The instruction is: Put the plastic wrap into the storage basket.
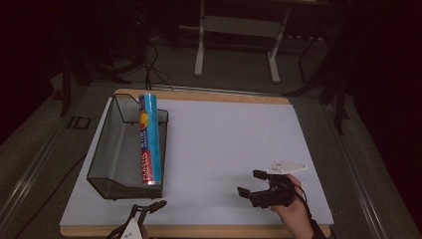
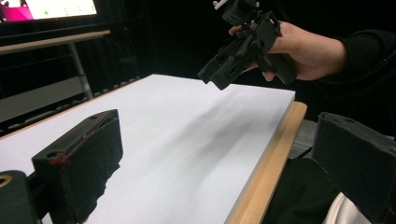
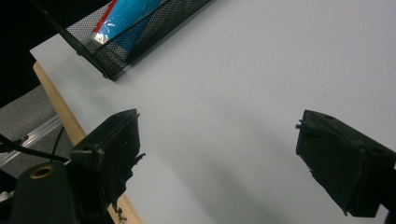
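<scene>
Both pairs of jaws stood spread and empty above the white table top (image 1: 234,134), the right gripper (image 1: 252,183) hovering near the front edge in a person's hand (image 1: 291,211) and the left gripper (image 1: 149,209) low at the front edge, its jaws wide apart in its own view with nothing between them. The blue tube (image 1: 150,139), a long cylinder with a red band at its near end, lay lengthwise in the black mesh tray (image 1: 107,149), resting against the tray's right wall, well ahead of the left jaws and off to the far left of the right jaws. From the right gripper's camera, the tray's (image 3: 140,49) near corner and the tube's (image 3: 128,14) end sat beyond the left-hand jaw, well apart from both pads.

With the tube already inside the tray and both grippers clear of it, the work appeared to stand either at its close or just ahead of a fresh reach. If the tube was to be handled next, the sound approach would be from above, jaws straddling its round body across the width near the middle, so it would neither roll against the mesh nor tip at one end. Care would be needed to keep the inner jaw clear of the tray's right wall, against which the tube rested closely.
</scene>
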A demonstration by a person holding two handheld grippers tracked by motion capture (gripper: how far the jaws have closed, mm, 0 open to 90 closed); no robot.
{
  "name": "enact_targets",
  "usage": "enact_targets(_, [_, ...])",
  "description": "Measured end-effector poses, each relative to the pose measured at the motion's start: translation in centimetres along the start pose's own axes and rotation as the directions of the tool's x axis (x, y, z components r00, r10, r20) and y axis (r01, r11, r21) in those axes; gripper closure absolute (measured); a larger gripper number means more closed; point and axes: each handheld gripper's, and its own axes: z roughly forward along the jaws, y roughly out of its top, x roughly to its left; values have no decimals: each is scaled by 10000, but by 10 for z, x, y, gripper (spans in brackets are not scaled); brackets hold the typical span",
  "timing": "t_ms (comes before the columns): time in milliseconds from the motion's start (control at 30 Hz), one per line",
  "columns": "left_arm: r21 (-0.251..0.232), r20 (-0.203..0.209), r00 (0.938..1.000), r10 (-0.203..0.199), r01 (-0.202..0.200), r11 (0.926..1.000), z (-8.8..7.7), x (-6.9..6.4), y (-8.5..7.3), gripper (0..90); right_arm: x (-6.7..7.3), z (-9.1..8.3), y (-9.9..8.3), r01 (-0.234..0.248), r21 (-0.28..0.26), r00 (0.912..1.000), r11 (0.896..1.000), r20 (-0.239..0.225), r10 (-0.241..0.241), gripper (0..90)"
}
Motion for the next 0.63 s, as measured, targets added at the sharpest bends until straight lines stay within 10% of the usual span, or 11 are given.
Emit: enact_targets(633, [-38, -17, 10000, -3, 3, 10000, -1, 2, 1, 28, -6, 5, -11, 437, 22, 9980, 9990, 447, -438, 135])
